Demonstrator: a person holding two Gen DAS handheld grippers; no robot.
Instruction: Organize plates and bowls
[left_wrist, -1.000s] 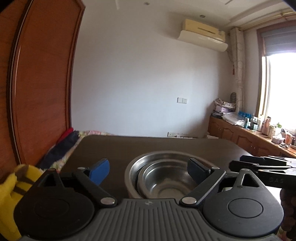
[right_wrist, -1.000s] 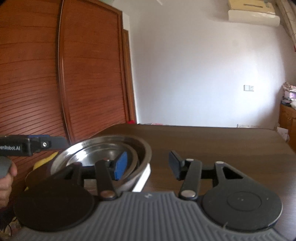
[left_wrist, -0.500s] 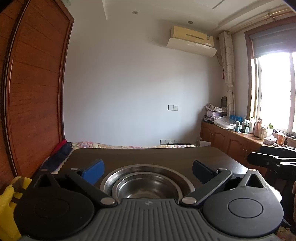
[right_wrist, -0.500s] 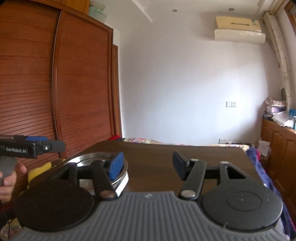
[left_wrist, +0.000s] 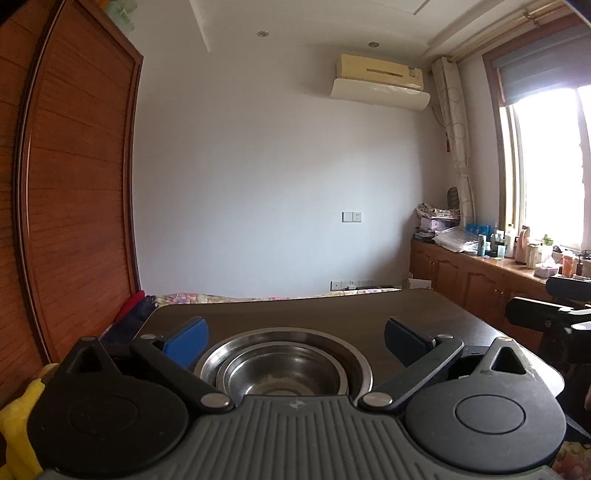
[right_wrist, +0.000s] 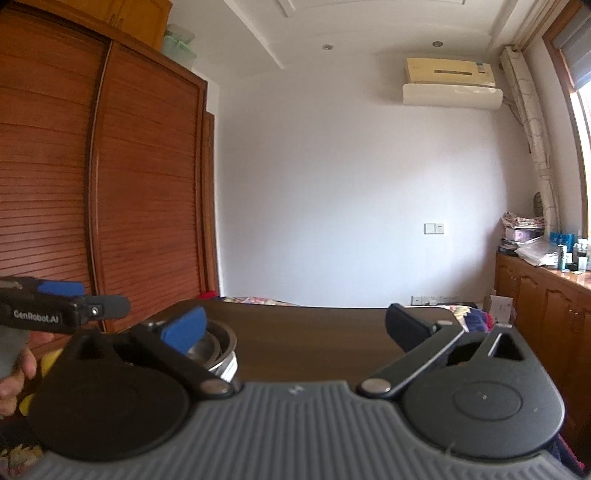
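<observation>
Home bedroom: wardrobe, bedding.

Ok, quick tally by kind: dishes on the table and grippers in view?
Steel bowls, nested on the table: 2
Grippers: 2 (left gripper; right gripper, jaws have just been opening, nothing between them)
Total: 4

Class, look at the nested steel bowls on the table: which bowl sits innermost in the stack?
The smallest steel bowl, in the middle; the larger bowls' rims ring it, the widest outermost.

Black tongs with blue pads, silver pivot screws, ribbed grey base.
</observation>
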